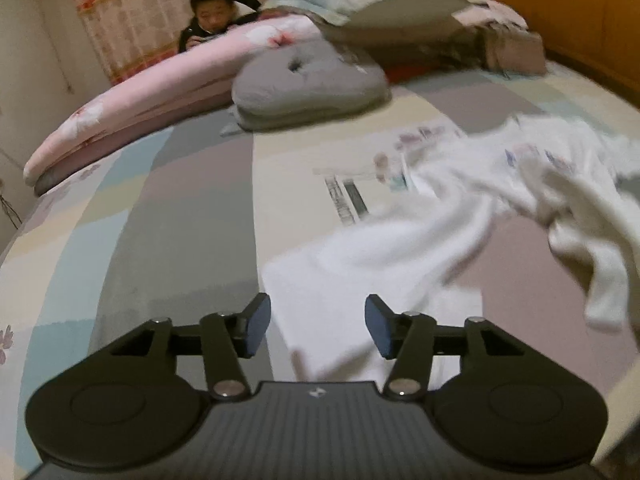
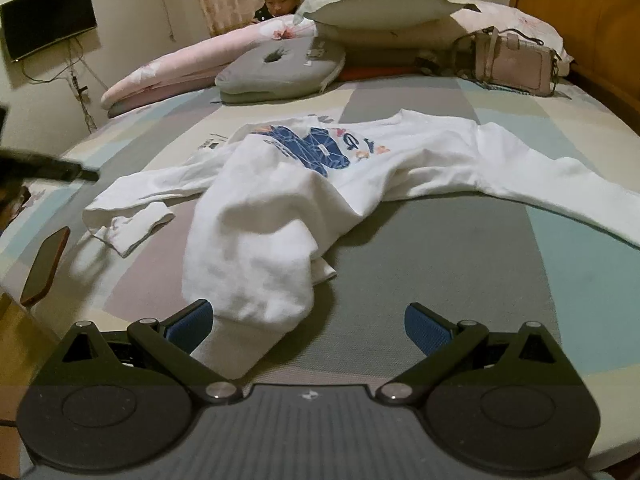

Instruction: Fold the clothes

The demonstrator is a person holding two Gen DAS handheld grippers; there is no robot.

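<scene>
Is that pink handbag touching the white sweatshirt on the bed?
Apart. The right wrist view shows bare bedsheet between the handbag near the pillows and the sweatshirt.

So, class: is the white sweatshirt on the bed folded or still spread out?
Not folded: the white sweatshirt lies spread and rumpled on the bed, one sleeve stretched right, its hem bunched toward the camera.

The sweatshirt (image 2: 320,168) carries a blue print (image 2: 316,148) on its chest with coloured letters at about two o'clock of it, too warped to read. A small logo mark sits on each hand-held gripper body, without legible letters. Printed marks on the bedsheet (image 1: 344,196) are blurred beyond reading.
</scene>
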